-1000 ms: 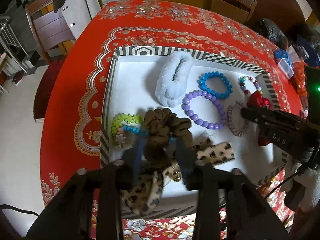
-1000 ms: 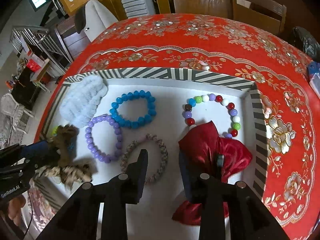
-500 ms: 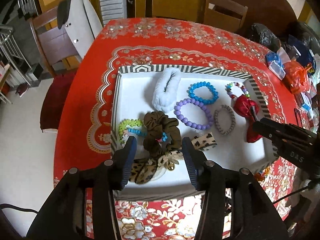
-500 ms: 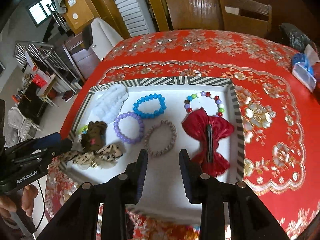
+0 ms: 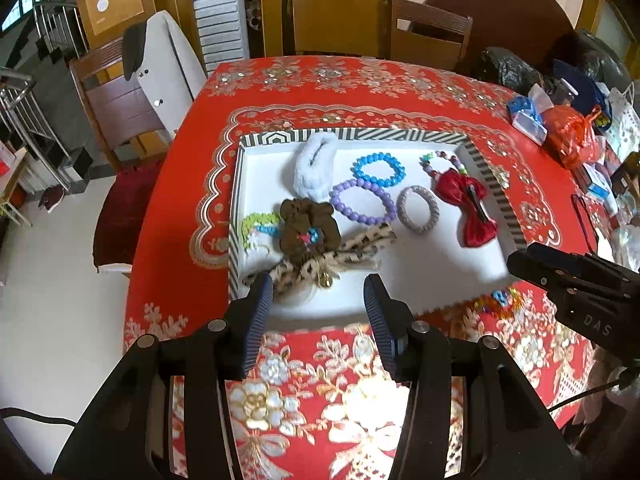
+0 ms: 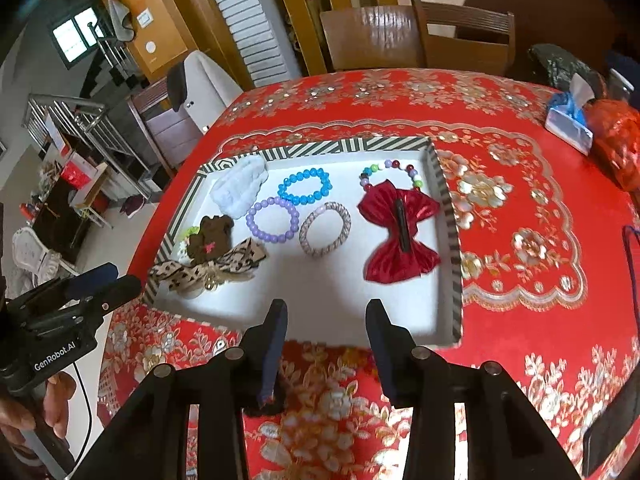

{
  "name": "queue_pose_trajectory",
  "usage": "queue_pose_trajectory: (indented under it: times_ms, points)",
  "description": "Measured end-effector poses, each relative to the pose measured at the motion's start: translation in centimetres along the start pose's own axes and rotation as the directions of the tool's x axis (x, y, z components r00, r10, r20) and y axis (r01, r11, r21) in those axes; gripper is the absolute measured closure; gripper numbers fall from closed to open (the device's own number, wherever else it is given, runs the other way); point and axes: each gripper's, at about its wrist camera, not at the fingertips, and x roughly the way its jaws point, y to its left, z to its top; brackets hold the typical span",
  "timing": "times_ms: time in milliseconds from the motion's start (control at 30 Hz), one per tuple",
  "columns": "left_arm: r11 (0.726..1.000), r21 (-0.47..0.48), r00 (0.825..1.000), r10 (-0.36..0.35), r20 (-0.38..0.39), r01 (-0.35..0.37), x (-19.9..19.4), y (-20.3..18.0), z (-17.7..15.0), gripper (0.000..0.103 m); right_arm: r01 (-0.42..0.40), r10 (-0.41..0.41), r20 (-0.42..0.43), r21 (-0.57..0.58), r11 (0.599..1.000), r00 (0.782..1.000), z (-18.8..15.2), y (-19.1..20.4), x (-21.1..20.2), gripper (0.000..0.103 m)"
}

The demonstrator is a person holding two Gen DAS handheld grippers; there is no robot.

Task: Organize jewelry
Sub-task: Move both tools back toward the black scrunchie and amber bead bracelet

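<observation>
the jewelry sits in a white tray (image 5: 436, 276) with a striped rim, on a table (image 5: 320, 92) under a red flowered cloth. the pieces look sorted by kind, likely so each can be picked out alone: a blue bead bracelet (image 5: 378, 169), a purple bead bracelet (image 5: 363, 201) and a grey woven bracelet (image 5: 418, 209) lie flat and spread across the middle, the blue and purple touching, while a multicolour bead bracelet (image 6: 391, 172) lies at the far right corner with a red bow clip (image 6: 400, 232) lying over its near side. a pale fluffy scrunchie (image 5: 314, 168) rests at the far left.

at the near left the soft pieces are heaped: a brown scrunchie (image 5: 306, 230) lies on a leopard-print bow (image 5: 340, 258), with a green hair tie (image 5: 254, 224) just beside it. this pile looks least sorted.

the left gripper (image 5: 318, 312) hangs over the near edge of the tray, jaws wide apart and holding nothing. the right gripper (image 6: 326, 336) is likewise spread and empty, near the tray's near rim.

what lies under the brown scrunchie is hidden, and the small blue and red bit at its centre is too small to name. something beaded (image 5: 496, 300) lies on the cloth just outside the near rim, blurred. the clutter at the far right of the table is cut off.
</observation>
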Motion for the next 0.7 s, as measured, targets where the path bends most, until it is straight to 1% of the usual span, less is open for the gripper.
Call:
queue_pose_trajectory:
  times_ms: [133, 267, 400, 533, 700]
  points:
    - [1.000, 0.016, 1.000, 0.011, 0.012, -0.011, -1.1, -0.4, -1.3, 0.056, 0.013, -0.013, 0.006, -0.002, 1.000, 1.000, -1.3, 0.3, -1.1, 0.063]
    - [1.000, 0.028, 1.000, 0.006, 0.011, -0.006, -1.8, -1.0, -2.5, 0.056, 0.021, -0.021, 0.011, 0.001, 1.000, 1.000, -2.5, 0.3, -2.0, 0.063]
    - [0.999, 0.035, 1.000, -0.005, 0.019, 0.005, -2.6, -1.3, -3.4, 0.049, 0.032, -0.032, 0.010, -0.001, 0.999, 0.999, -3.7, 0.4, -2.8, 0.062]
    - [0.999, 0.046, 1.000, -0.008, 0.025, 0.007, -3.1, -1.7, -3.9, 0.046, 0.037, -0.037, 0.009, 0.008, 0.999, 0.999, -4.9, 0.3, -3.3, 0.062]
    - [0.998, 0.058, 1.000, -0.017, 0.024, 0.015, -3.5, -2.3, -4.6, 0.045, 0.047, -0.047, 0.013, 0.016, 0.999, 0.999, -5.9, -0.1, -4.0, 0.062]
